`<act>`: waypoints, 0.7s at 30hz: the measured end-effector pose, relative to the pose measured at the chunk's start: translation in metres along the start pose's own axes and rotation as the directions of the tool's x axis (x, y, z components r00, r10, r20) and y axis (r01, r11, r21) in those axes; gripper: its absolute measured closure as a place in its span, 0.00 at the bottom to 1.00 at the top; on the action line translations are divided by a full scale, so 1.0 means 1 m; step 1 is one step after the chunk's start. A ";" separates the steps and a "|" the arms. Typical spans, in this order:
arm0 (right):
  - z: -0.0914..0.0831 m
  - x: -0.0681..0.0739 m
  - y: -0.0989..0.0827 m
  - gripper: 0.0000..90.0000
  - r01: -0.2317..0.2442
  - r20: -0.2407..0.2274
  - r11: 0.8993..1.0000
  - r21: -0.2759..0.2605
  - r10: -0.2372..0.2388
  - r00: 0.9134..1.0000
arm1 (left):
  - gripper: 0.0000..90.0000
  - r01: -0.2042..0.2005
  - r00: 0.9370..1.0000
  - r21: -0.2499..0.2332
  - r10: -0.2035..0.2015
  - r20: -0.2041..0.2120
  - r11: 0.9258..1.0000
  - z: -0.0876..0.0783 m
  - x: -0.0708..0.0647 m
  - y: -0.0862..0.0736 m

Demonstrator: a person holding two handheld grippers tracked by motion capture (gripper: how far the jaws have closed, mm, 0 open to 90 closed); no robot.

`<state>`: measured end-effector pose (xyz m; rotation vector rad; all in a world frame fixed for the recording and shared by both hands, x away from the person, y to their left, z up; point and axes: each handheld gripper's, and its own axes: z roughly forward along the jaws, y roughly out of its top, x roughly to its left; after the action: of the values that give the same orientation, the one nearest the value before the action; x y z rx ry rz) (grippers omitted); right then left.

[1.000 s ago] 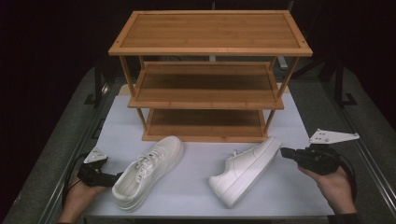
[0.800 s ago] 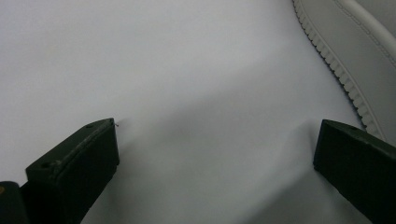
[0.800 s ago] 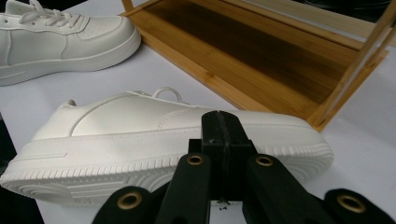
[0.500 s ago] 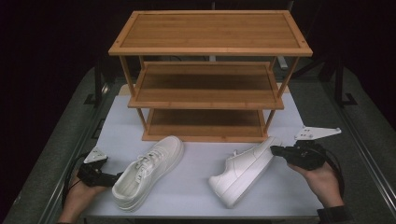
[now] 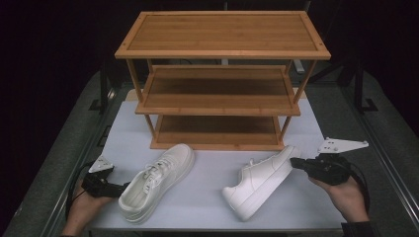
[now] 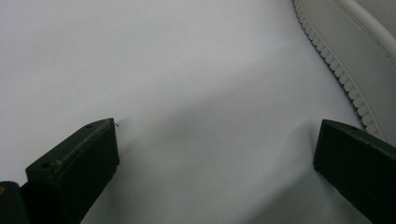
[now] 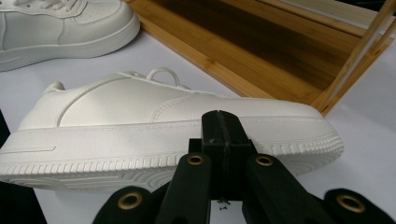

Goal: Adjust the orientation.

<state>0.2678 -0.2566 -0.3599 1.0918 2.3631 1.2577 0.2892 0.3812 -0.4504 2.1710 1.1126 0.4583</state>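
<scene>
Two white sneakers lie on the white table mat in front of a three-tier bamboo shoe rack point(image 5: 222, 103). The left sneaker point(image 5: 158, 181) points its toe toward the rack; its ribbed sole edge point(image 6: 348, 60) shows beside my left gripper. My left gripper point(image 5: 121, 187) point(image 6: 215, 130) rests low at that sneaker's heel side, open wide over bare mat. The right sneaker point(image 5: 259, 180) point(image 7: 154, 126) lies side-on. My right gripper point(image 5: 296, 162) point(image 7: 219, 128) is shut with nothing in it, its tip close against the sole near the toe; whether they touch I cannot tell.
The rack's bottom shelf point(image 7: 261, 51) stands open just behind the right sneaker. The left sneaker point(image 7: 60, 28) shows farther off in the right gripper view. Dark grey table borders point(image 5: 64, 163) flank the mat, and a hand holds each gripper from the near edge.
My right gripper has shifted a little to the left, toward the right sneaker's toe. The left gripper and both sneakers have stayed put.
</scene>
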 end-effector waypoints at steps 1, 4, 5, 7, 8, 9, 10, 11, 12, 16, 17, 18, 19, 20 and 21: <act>-0.001 0.000 -0.001 1.00 0.001 0.000 1.000 -0.001 -0.001 1.000 | 0.00 0.000 1.000 0.000 0.000 0.000 1.000 0.000 0.000 0.000; -0.004 0.000 -0.004 1.00 -0.001 0.003 1.000 0.000 0.001 1.000 | 0.00 0.000 1.000 0.000 0.000 0.000 1.000 0.000 0.000 0.000; -0.007 0.000 -0.008 1.00 -0.003 0.003 1.000 -0.003 0.003 1.000 | 0.00 0.000 1.000 0.000 0.000 0.000 1.000 0.000 0.000 0.000; -0.009 0.000 -0.010 1.00 -0.003 0.004 1.000 -0.003 0.003 1.000 | 0.00 0.000 1.000 0.000 0.000 0.000 1.000 0.000 0.000 0.000; -0.011 0.000 -0.012 1.00 -0.002 0.004 1.000 -0.002 0.002 1.000 | 0.00 0.000 1.000 0.000 0.000 0.000 1.000 0.000 0.000 0.000; -0.011 0.000 -0.012 1.00 -0.002 0.004 1.000 -0.002 0.002 1.000 | 0.00 0.001 1.000 0.000 -0.001 0.000 1.000 0.000 0.000 0.000; -0.012 0.000 -0.013 1.00 -0.004 0.004 1.000 -0.001 0.004 1.000 | 0.00 0.000 1.000 0.000 0.000 0.000 1.000 0.000 0.000 0.000; -0.014 0.000 -0.016 1.00 -0.003 0.004 1.000 -0.002 0.003 1.000 | 0.00 0.000 1.000 0.000 0.000 0.000 1.000 0.000 0.000 0.000; -0.014 0.000 -0.016 1.00 -0.003 0.004 1.000 -0.002 0.003 1.000 | 0.00 0.000 1.000 0.000 0.000 0.000 1.000 0.000 0.000 0.000; -0.018 0.000 -0.022 1.00 -0.009 0.006 1.000 -0.005 0.009 1.000 | 0.00 0.000 1.000 0.000 0.000 0.000 1.000 0.000 0.000 0.000; -0.020 0.000 -0.026 1.00 -0.009 0.010 1.000 -0.006 0.009 1.000 | 0.00 0.000 1.000 0.000 0.000 0.000 1.000 0.000 0.000 0.000; -0.022 0.000 -0.028 1.00 -0.010 0.010 1.000 -0.003 0.010 1.000 | 0.00 0.000 1.000 0.001 0.000 0.000 1.000 0.000 0.000 0.000; -0.023 0.000 -0.030 1.00 -0.010 0.011 1.000 -0.002 0.010 1.000 | 0.00 0.000 1.000 0.001 0.000 0.000 1.000 0.000 0.000 0.000; -0.024 0.000 -0.032 1.00 -0.012 0.011 1.000 0.000 0.012 1.000 | 0.00 0.000 1.000 0.001 0.000 0.000 1.000 0.000 0.000 0.000; -0.025 0.000 -0.034 1.00 -0.014 0.010 1.000 0.000 0.014 1.000 | 0.00 0.000 1.000 0.001 0.000 0.000 1.000 0.000 0.000 0.000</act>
<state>0.2377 -0.2837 -0.3720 1.1141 2.3524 1.2535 0.2893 0.3812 -0.4504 2.1716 1.1131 0.4577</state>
